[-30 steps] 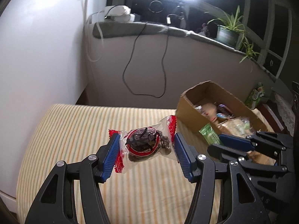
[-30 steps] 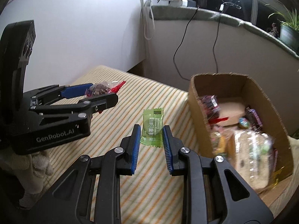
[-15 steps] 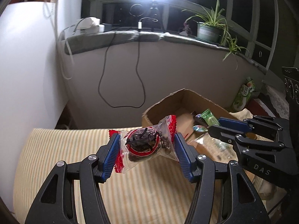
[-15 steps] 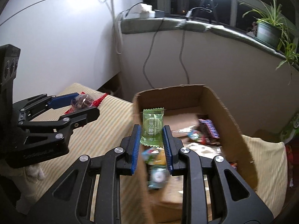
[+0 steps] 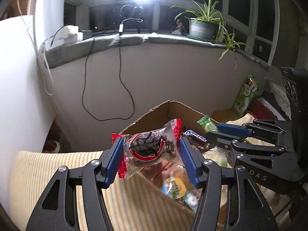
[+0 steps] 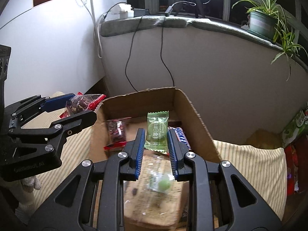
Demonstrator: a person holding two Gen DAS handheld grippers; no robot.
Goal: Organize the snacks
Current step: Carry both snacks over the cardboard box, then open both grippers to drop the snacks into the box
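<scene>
While L gripper (image 5: 150, 154) pinches clear red-edged packet (image 5: 152, 150), R gripper (image 6: 156, 144) pinches green sachet (image 6: 156, 130) above box (image 6: 192, 107).

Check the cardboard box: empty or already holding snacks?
Holding snacks: the open cardboard box already has several wrapped packets inside, among them a dark red packet.

We note the box (image 6: 194, 105) on the cloth (image 5: 48, 165), below the sill (image 6: 211, 25). Left packet (image 5: 152, 150) hangs over the box's left wall; right packet (image 6: 156, 131) over its middle. Plant (image 6: 263, 23) on the sill, right of the box.
</scene>
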